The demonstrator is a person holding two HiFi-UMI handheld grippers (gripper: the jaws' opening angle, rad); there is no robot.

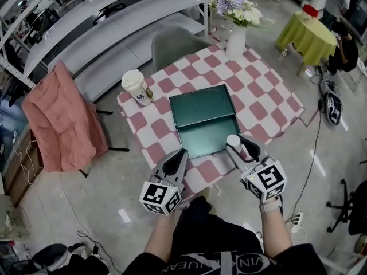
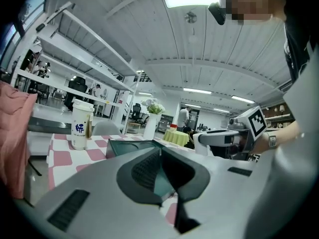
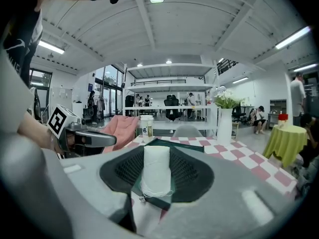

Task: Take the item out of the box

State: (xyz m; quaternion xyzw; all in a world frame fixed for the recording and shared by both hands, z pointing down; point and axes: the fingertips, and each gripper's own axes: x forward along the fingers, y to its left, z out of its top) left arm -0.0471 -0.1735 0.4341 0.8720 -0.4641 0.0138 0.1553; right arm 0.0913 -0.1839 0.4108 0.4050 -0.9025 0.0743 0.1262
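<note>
The checkered table (image 1: 269,105) bears a green box (image 1: 202,106), a paper cup (image 1: 136,87) and a flower vase (image 1: 235,39)

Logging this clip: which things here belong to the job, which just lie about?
Job: dark green flat box; white cylindrical roll, clamped in the right hand-held gripper.
Lying about: white paper cup; white vase of flowers; pink cloth.
</note>
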